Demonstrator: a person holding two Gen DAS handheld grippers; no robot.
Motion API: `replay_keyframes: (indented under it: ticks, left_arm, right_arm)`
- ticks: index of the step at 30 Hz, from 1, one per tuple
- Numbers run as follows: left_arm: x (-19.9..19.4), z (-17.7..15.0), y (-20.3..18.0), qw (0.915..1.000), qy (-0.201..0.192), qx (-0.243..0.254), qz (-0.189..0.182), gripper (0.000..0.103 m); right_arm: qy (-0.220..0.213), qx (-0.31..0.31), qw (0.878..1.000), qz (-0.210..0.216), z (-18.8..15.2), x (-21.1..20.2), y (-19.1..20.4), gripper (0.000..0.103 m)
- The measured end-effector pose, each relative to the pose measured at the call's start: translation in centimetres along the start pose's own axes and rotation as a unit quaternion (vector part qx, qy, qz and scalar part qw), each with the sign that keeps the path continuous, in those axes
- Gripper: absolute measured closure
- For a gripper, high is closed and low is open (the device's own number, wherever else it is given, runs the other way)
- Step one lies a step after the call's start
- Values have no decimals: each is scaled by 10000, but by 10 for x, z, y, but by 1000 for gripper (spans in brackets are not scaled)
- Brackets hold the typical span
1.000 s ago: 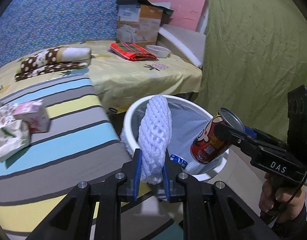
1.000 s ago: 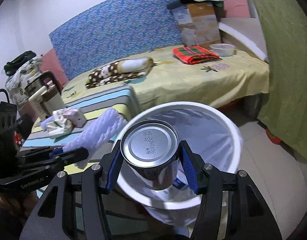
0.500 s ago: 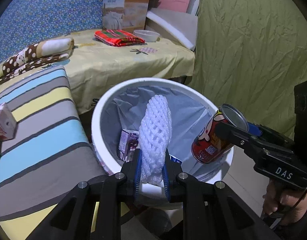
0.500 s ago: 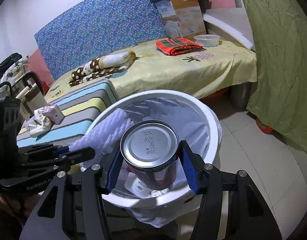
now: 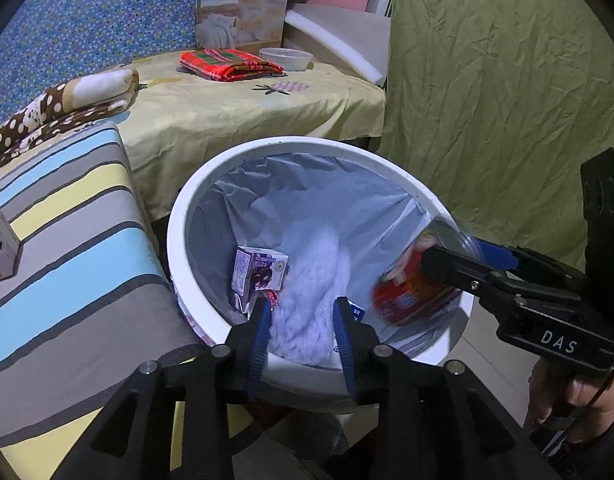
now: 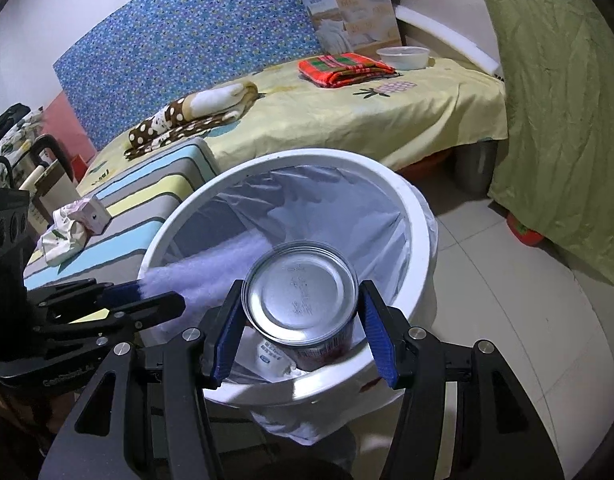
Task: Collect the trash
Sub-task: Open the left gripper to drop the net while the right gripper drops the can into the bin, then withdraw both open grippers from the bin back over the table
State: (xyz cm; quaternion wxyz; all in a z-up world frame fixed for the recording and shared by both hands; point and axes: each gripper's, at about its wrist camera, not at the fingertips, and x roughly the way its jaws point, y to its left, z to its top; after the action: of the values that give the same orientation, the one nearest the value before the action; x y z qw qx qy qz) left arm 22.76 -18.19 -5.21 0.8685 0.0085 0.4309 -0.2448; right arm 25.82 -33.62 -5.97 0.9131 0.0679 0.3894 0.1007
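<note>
both tongs, left (image 5: 302, 316) and right (image 6: 301, 320), just spread open; foam net (image 5: 311, 276) and can (image 6: 303, 292) dropping blurred into bin (image 5: 175, 236), frame centre.

Home bedroom, bed (image 6: 347, 116) with yellow sheet, folded blankets (image 6: 191, 114), quilt box (image 5: 243, 8), lined bin (image 5: 267, 152)

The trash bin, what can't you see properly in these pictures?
- Bottom of the trash bin: left wrist view, the white foam net and a small purple carton cover it.
- Foam net: blurred in both views, so its shape is unclear.
- Red can: blurred label in the left wrist view; the right wrist view shows mostly its metal end.
- Whether the right gripper touches the can: unclear, though its fingers look spread.
- Left gripper: open.
</note>
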Motion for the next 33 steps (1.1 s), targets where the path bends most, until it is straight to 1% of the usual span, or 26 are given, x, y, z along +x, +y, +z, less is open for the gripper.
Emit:
replay_keyframes:
  ticks: [3,9,12,16,23,26,33]
  left_arm:
    - [-5,-2,2,10000,-67,-39,-12,67]
    - [-21,-6,5,9997,-177,-148,39,66]
    - [-32,-11,10,9993,-235,-269,47,66]
    - [-53,-19,17,9982,-405,-435,81,66]
    - [-92,-37,27,9954,-653,-621,319,66]
    - [-109,-45,32,9938,-781,-678,405,66]
    - [-148,-65,46,9875,-1080,-857,768,66]
  right_arm:
    - [-54,-40,10000,-44,1,-4,2,46]
    - [-191,-80,9998,-31,4,-15,5,46]
    - [-266,-100,9996,-12,4,-22,9,46]
    - [-354,-162,9992,100,3,-31,20,46]
    - [-539,-452,9962,514,-2,-50,51,46]
    - [-565,-564,9945,675,-4,-52,63,46]
    - [-525,-867,9899,994,-9,-52,96,46]
